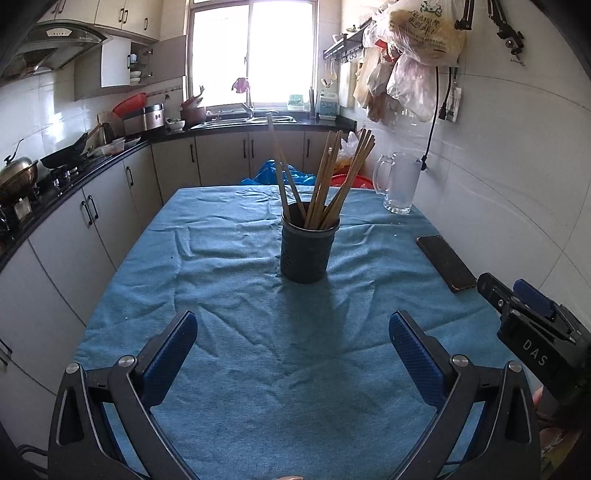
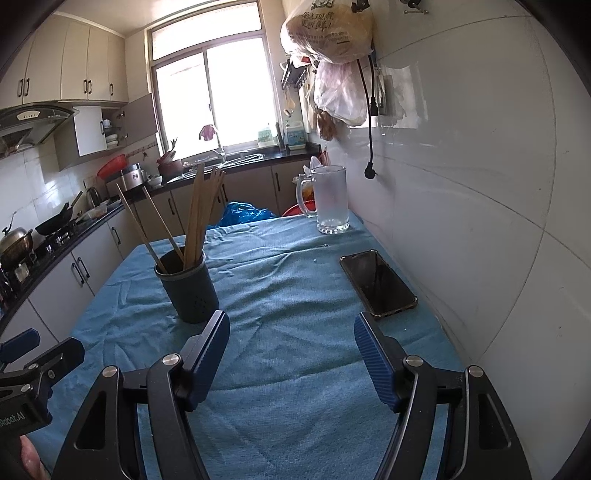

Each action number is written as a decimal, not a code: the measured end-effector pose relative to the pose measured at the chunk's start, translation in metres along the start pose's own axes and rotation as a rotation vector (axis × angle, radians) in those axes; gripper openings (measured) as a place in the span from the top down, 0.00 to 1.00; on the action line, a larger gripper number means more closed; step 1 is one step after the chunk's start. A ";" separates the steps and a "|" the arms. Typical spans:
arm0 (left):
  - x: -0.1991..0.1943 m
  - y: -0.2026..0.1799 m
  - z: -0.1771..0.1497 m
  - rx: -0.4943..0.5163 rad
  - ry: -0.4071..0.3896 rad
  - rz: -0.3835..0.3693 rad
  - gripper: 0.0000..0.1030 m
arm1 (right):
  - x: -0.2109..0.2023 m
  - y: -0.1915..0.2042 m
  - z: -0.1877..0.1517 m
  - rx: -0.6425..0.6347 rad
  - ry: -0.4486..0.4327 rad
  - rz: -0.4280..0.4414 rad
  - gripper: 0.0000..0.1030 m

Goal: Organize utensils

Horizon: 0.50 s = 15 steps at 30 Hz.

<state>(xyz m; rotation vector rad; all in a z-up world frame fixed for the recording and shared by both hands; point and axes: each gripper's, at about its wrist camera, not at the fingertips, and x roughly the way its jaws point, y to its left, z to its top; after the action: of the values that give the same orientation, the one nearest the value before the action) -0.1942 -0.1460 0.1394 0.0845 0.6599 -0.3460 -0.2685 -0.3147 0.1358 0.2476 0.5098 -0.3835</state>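
White letters "DAS" run along the black body of the right gripper (image 1: 517, 295) where it enters the left wrist view from the right edge; in the right wrist view the left gripper (image 2: 40, 345) at the lower left carries the partly cut-off white marking "Robot.AI". A bulging clear plastic bag (image 1: 424, 29) hanging high on the wall has dark printed characters on it, too small to read.

The dark round perforated plastic utensil holder (image 1: 309, 247) stands upright near the middle of the table (image 1: 221, 258), ahead of both grippers and touching neither. The long wooden chopsticks (image 1: 325, 177) stand in it with their lower ends inside the cup and their upper ends fanned outward: two lean to the left, and the larger bunch leans to the right in the left wrist view.

The left gripper's blue ribbed fingers (image 1: 173, 354) are spread wide with nothing but cloth between them. The right gripper's fingers (image 2: 210, 354) also stand well apart and grasp nothing.

The table is covered with a wrinkled blue cloth. A black smartphone (image 2: 378, 284) lies flat near the white tiled wall, and an empty frosted glass mug with a handle (image 2: 330, 199) stands at the far right corner. The room is a narrow kitchen: pale cabinets under a dark counter, a stove with a wok and kettle on the left, a range hood, and a sink below a bright window.
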 end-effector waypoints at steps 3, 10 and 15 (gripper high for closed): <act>0.000 0.002 0.001 -0.006 -0.009 -0.005 0.00 | 0.003 0.000 -0.001 0.001 0.006 0.002 0.28; 0.001 0.003 0.000 -0.009 -0.007 -0.004 0.00 | 0.005 0.005 -0.001 -0.006 0.013 0.010 0.27; 0.002 0.004 0.000 -0.015 -0.003 -0.004 0.00 | 0.006 0.009 -0.004 -0.020 0.015 0.013 0.26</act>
<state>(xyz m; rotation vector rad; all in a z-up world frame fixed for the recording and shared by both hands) -0.1913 -0.1432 0.1383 0.0685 0.6601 -0.3453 -0.2615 -0.3072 0.1310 0.2346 0.5267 -0.3635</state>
